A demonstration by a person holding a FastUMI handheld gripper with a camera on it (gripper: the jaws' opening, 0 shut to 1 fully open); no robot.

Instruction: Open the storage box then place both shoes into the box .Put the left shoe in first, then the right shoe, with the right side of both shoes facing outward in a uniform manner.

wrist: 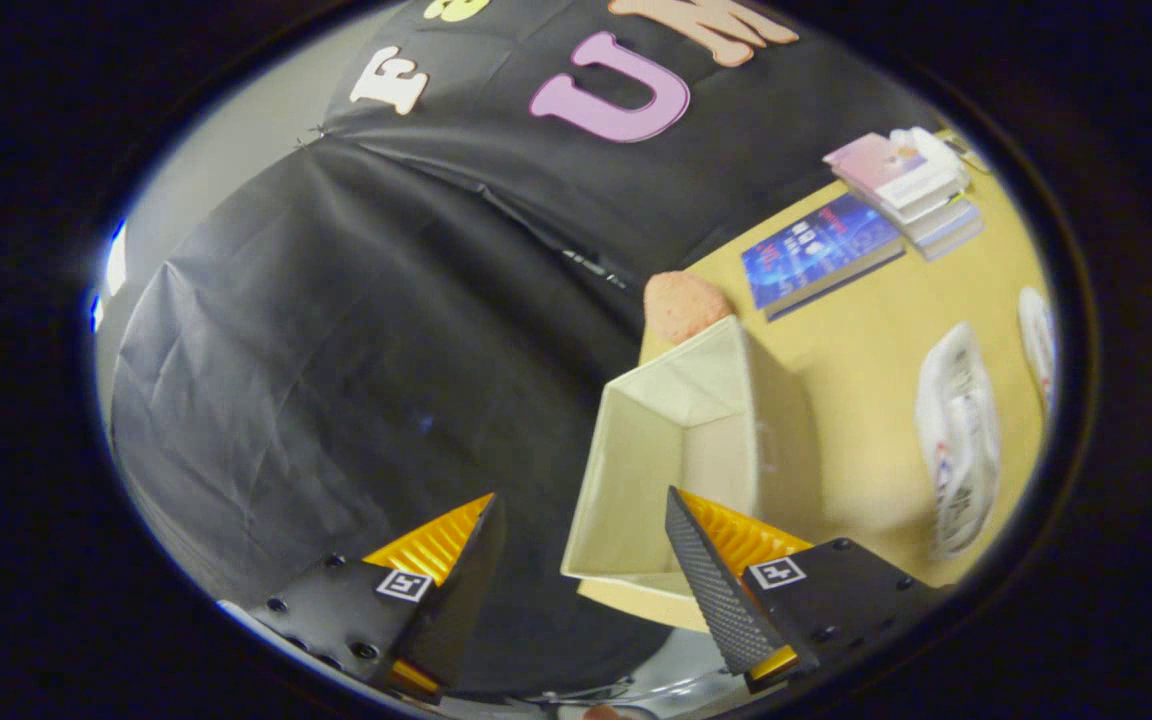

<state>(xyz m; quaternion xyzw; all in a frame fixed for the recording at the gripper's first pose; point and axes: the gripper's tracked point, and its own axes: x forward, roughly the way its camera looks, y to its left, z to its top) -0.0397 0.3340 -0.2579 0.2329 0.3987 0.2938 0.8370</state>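
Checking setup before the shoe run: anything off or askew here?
Nothing damaged or spilled. The storage box sits open at the table edge. Both shoes lie loose beyond it, near stacked books. The gripper is open, holding nothing.

- My camera rides on my gripper (584,545), looking forward along its two spread fingers, which hold nothing.
- It is rolled hard sideways, so the table (866,400) tilts.
- It sits close to the open storage box (681,450), just ahead of my fingers.
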